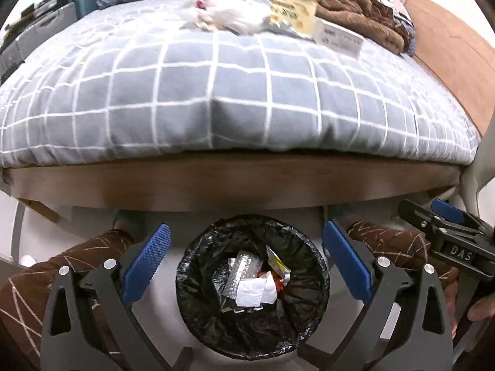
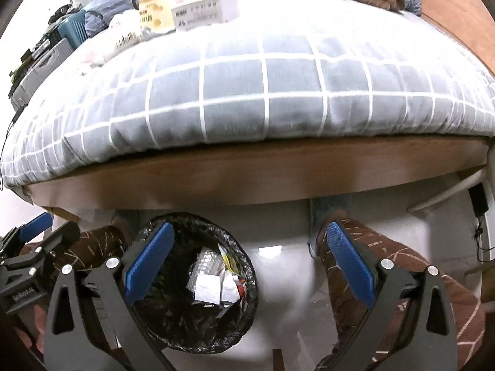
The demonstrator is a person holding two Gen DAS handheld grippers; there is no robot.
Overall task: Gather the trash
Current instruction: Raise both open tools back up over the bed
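A round bin lined with a black bag (image 1: 185, 278) stands on the floor at the foot of the bed, between a person's legs. Crumpled paper, foil and wrappers (image 1: 253, 289) lie inside it. My left gripper (image 1: 246, 232) hangs open above the bin with nothing between its blue pads. My right gripper (image 2: 250, 230) is also open and empty, just right of the bin (image 2: 173, 324). On the far side of the bed lie a white plastic bag (image 1: 225, 9), a yellow packet (image 1: 294, 12) and a white box (image 1: 340, 38).
A grey checked duvet (image 1: 216, 86) covers the bed, with a wooden frame edge (image 1: 232, 185) below it. A brown blanket (image 1: 349, 0) lies at the back right. Legs in brown patterned trousers (image 2: 371, 278) flank the bin. Suitcases (image 2: 46, 61) stand at the left.
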